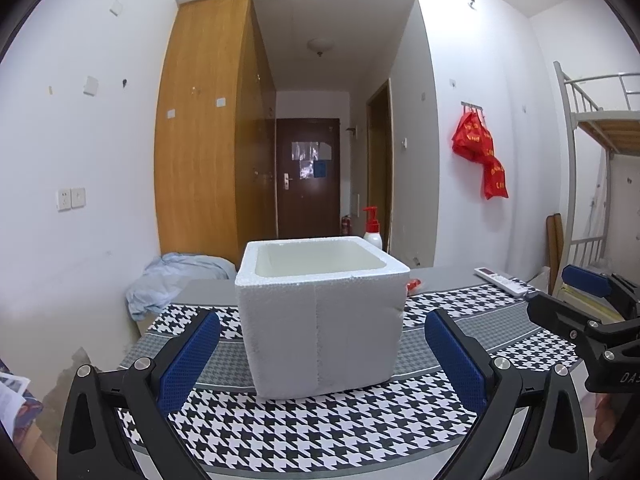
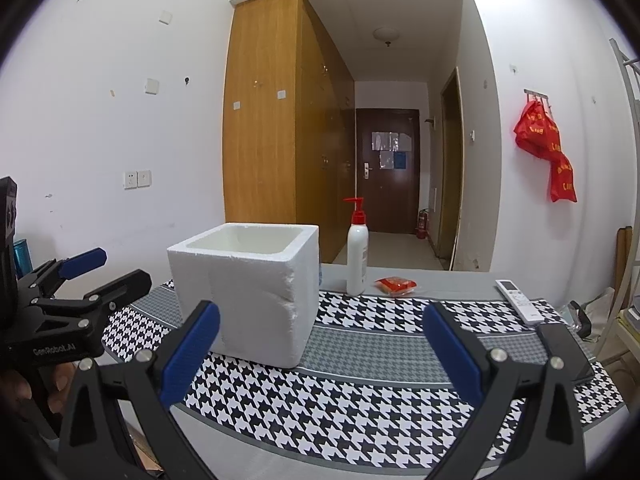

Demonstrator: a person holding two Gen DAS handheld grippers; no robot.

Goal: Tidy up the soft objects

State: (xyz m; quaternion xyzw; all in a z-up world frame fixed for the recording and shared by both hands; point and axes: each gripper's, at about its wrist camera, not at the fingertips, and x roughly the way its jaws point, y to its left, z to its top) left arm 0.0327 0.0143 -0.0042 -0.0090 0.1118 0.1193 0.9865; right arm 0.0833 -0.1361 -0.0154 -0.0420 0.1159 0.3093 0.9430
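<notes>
I count two grippers, my left gripper (image 1: 322,358) and right gripper (image 2: 320,354), both spread wide and holding nothing above the houndstooth cloth (image 2: 320,400), then one foam box (image 1: 320,316) mid-table, one pump bottle (image 2: 357,258) and one red packet (image 2: 396,285) farther right.

The table is viewed low and near from both wrist cameras, faced toward the far door (image 1: 308,176). The foam box (image 1: 320,316) is centred in the left view, left of centre in the right; both are shared.
</notes>
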